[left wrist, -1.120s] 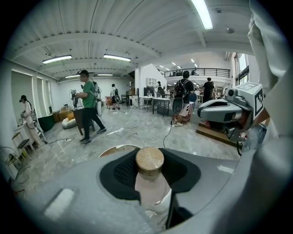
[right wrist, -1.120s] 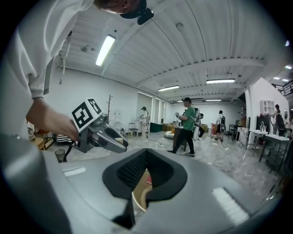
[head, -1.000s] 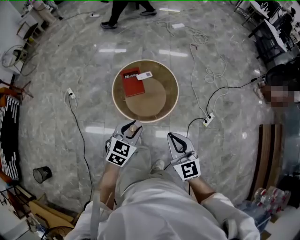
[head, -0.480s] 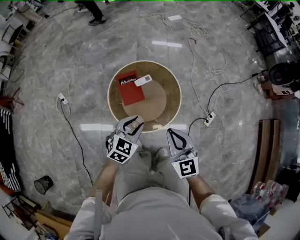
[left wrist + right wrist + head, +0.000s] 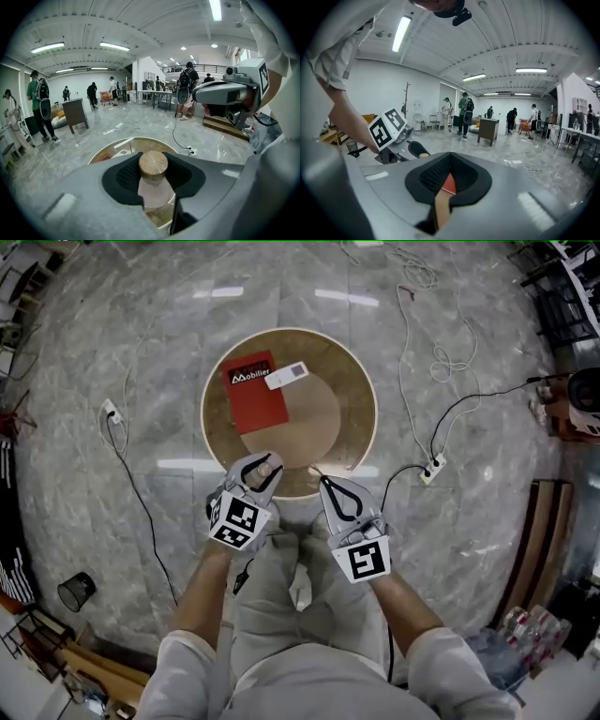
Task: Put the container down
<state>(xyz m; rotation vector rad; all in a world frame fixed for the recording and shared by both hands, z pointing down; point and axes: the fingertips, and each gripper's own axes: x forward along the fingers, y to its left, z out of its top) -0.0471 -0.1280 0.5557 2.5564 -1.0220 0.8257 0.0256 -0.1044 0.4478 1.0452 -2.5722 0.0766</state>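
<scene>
My left gripper [image 5: 263,465] is shut on a small clear container [image 5: 266,468] with a round wooden lid, held upright just above the near rim of the round wooden table [image 5: 364,381]. In the left gripper view the container [image 5: 153,165] sits between the dark pads, with the table below it. My right gripper [image 5: 323,483] hangs beside it at the table's near edge, shut and with nothing in it. Through the right gripper [image 5: 448,182] only a thin slit shows table and red book.
A red book [image 5: 255,395] and a white flat device [image 5: 286,375] lie on the table's far left part. Power strips [image 5: 432,469] [image 5: 110,412] and cables trail over the marble floor. A black bin [image 5: 75,591] stands at lower left, a wooden bench [image 5: 542,521] at right.
Both grippers have come forward to the table's near edge, the left one still carrying the container. The table now lies closer under them.
</scene>
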